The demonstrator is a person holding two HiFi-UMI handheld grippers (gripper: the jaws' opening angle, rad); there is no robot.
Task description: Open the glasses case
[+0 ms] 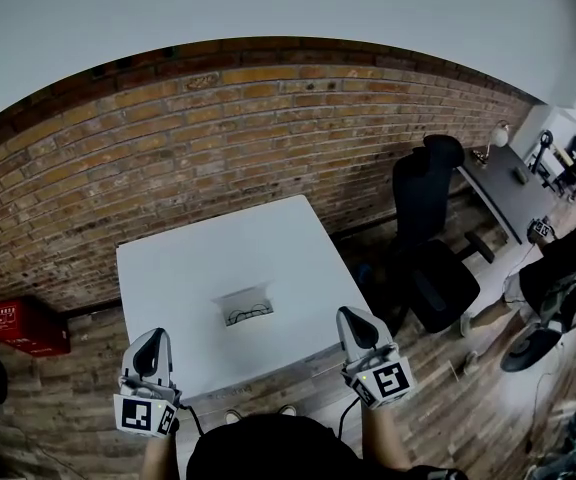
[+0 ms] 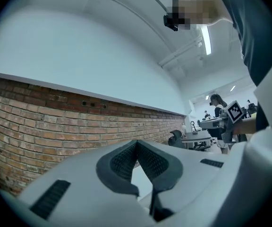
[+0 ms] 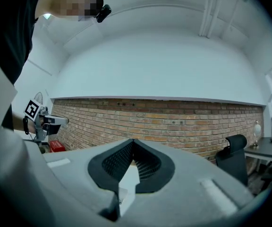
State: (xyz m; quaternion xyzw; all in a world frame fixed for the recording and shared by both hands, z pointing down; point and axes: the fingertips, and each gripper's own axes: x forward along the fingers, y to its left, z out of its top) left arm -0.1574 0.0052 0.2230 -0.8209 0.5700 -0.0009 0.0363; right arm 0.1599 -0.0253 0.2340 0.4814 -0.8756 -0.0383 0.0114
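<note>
No glasses case shows in any view. A white table [image 1: 198, 268] stands against a brick wall, and near its middle is a small grey open recess [image 1: 245, 305] with dark wires in it. My left gripper [image 1: 151, 340] is held level at the table's near left corner, jaws shut and empty. My right gripper [image 1: 353, 318] is held level at the near right corner, also shut on nothing. In the left gripper view the black pads [image 2: 126, 161] meet at the tips of that gripper [image 2: 137, 143]. In the right gripper view the right gripper [image 3: 133, 141] shows its pads [image 3: 117, 162] meeting the same way.
A black office chair [image 1: 430, 238] stands right of the table. A red box [image 1: 26, 325] sits on the wooden floor at the left by the brick wall [image 1: 168, 158]. Further right are a dark desk [image 1: 508, 193] with a lamp and a seated person [image 1: 558, 268].
</note>
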